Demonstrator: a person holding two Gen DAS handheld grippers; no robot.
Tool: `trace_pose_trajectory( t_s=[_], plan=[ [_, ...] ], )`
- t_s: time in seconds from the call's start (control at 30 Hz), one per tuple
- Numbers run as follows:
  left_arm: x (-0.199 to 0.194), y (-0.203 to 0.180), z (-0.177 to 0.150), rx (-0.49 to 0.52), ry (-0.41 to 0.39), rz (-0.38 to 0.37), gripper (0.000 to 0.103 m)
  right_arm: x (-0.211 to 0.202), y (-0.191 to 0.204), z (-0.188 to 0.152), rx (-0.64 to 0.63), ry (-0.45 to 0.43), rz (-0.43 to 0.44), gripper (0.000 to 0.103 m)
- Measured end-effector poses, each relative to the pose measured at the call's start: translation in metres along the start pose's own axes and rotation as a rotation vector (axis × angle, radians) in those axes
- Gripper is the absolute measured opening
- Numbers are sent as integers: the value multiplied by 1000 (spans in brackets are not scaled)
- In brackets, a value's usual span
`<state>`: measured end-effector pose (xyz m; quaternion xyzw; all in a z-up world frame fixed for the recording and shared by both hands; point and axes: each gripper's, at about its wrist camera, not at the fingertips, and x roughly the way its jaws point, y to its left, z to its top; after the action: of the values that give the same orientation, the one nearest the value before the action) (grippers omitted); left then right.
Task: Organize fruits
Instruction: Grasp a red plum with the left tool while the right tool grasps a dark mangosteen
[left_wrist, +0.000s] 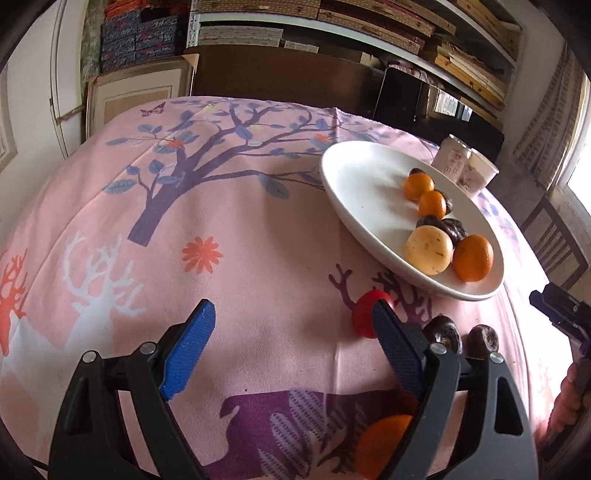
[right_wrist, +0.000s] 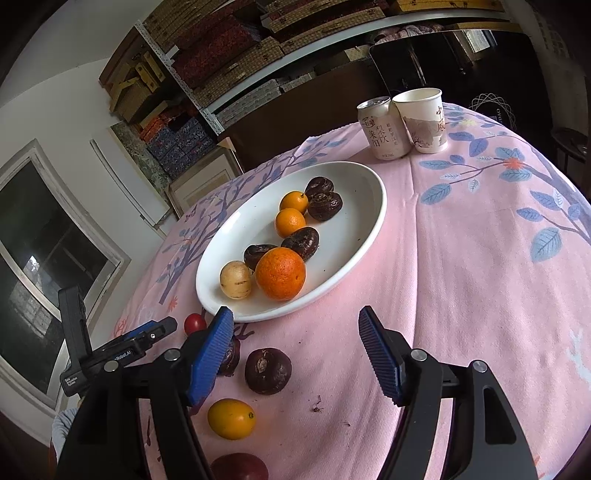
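Observation:
A white plate (right_wrist: 354, 236) holds oranges, a yellow fruit (right_wrist: 235, 279) and several dark brown fruits; it also shows in the left wrist view (left_wrist: 354, 184). Loose on the pink cloth near me lie a red cherry tomato (right_wrist: 194, 323), a dark brown fruit (right_wrist: 267, 370), a small yellow-orange fruit (right_wrist: 231, 418) and a dark red fruit (right_wrist: 239, 467). My right gripper (right_wrist: 295, 325) is open and empty, above the cloth just short of the plate. My left gripper (left_wrist: 293, 317) is open and empty; the tomato (left_wrist: 364, 314) sits behind its right finger.
A drink can (right_wrist: 382, 129) and a paper cup (right_wrist: 424, 120) stand beyond the plate. Shelves with boxes fill the back wall. A wooden chair (left_wrist: 550, 240) stands at the table's right. The cloth hangs over the round table's edges.

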<state>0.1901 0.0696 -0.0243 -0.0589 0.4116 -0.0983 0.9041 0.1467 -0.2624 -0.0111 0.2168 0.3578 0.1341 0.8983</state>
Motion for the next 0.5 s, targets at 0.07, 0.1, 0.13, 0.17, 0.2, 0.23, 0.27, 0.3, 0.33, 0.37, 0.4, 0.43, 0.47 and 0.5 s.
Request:
trace_pose_trajectory(
  t_s=[0.07, 0.1, 0.13, 0.17, 0.2, 0.23, 0.27, 0.3, 0.33, 0.37, 0.4, 0.43, 0.47, 0.5],
  plan=[
    [-1, -3, -1, 7, 0, -32, 83, 1, 1, -1, -6, 9, 3, 71],
    [-1, -8, -2, 29, -1, -37, 83, 2, 2, -1, -8, 15, 7, 71],
    [-1, -14, -3, 56, 0, -39, 79, 3, 3, -2, -11, 23, 11, 71],
    [1, -19, -4, 80, 2, -37, 77, 5, 4, -2, -17, 34, 13, 71],
    [3, -23, -5, 98, 6, -31, 74, 6, 5, -3, -24, 44, 14, 71],
    [7, -25, -5, 109, 11, -23, 70, 8, 7, -4, -32, 53, 14, 71],
    [11, -26, -5, 117, 19, -12, 68, 9, 8, -5, -40, 61, 15, 71],
    [15, -27, -4, 123, 23, 1, 66, 10, 10, -6, -49, 69, 16, 71],
    [17, -28, -4, 127, 18, -9, 66, 11, 12, -7, -58, 76, 15, 71],
    [17, -30, -2, 134, 13, -9, 66, 12, 14, -9, -68, 82, 13, 71],
    [17, -34, -2, 152, 1, 4, 66, 13, 16, -9, -77, 86, 12, 71],
    [17, -39, -2, 181, -10, 23, 66, 14, 17, -10, -85, 90, 12, 71],
    [18, -44, -2, 211, -13, 35, 66, 14, 19, -11, -93, 93, 11, 71],
    [19, -49, -3, 237, -10, 41, 66, 15, 20, -12, -101, 96, 8, 71]
  ],
)
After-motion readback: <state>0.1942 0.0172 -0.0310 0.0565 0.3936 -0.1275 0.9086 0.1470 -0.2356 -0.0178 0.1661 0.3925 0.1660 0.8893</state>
